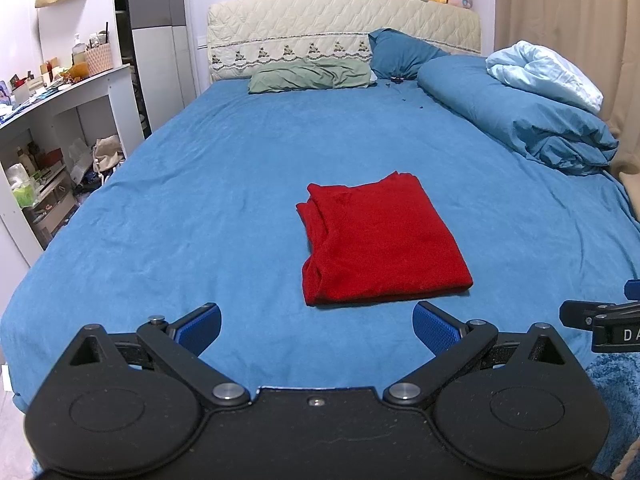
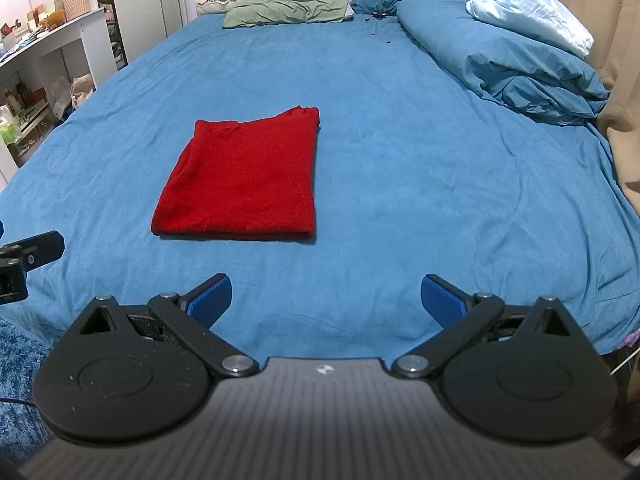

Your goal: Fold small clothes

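Note:
A red garment (image 1: 380, 240) lies folded into a flat rectangle on the blue bed sheet (image 1: 200, 200). It also shows in the right wrist view (image 2: 244, 176), left of centre. My left gripper (image 1: 316, 326) is open and empty, near the bed's front edge, just short of the garment. My right gripper (image 2: 326, 298) is open and empty, to the right of the garment and nearer the front edge. The right gripper's tip shows at the right edge of the left wrist view (image 1: 600, 320). The left gripper's tip shows at the left edge of the right wrist view (image 2: 28, 256).
A rolled blue duvet (image 1: 520, 120) with a pale blue blanket (image 1: 548, 72) lies along the bed's right side. Green (image 1: 312, 76) and blue pillows (image 1: 400, 54) sit at the headboard. White shelves (image 1: 60, 128) with clutter stand left. A curtain (image 1: 568, 8) hangs right.

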`<state>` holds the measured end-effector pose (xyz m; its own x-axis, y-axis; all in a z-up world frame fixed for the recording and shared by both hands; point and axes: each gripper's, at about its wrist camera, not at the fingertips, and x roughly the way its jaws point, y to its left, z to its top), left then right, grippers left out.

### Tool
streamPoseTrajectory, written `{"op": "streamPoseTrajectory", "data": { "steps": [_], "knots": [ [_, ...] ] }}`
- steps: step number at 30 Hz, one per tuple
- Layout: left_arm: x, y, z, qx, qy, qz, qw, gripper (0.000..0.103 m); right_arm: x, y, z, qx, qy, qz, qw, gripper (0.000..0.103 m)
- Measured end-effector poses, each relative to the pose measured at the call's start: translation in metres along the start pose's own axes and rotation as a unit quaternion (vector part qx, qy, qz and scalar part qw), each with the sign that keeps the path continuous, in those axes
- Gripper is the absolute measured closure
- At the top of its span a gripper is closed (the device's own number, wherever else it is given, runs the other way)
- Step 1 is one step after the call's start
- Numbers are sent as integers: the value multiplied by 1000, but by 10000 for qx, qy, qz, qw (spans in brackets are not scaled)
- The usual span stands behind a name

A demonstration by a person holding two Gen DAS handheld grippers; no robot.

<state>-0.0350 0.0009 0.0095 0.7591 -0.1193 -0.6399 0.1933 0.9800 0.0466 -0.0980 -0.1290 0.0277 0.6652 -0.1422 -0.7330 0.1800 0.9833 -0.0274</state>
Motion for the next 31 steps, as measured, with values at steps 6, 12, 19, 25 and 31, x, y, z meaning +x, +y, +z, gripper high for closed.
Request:
{"op": "streamPoseTrajectory", "data": {
  "steps": [6,12,19,25,31],
  "knots": [
    [0,-3,1,29,8,69,10000,0,-1,2,0,-8,-10,-5,10000,0],
    [-1,-5,0,32,-24,74,10000,0,-2,4,1,-8,-18,-4,10000,0],
    [-3,-5,1,-3,-86,80,9999,0,-3,6,2,-19,-27,-7,10000,0],
    [-2,-6,1,-16,-119,123,9999,0,-4,8,3,-33,-34,-2,10000,0],
    [-4,-4,1,-63,-156,96,9998,0,-4,8,5,-40,-40,3,10000,0]
  ]
}}
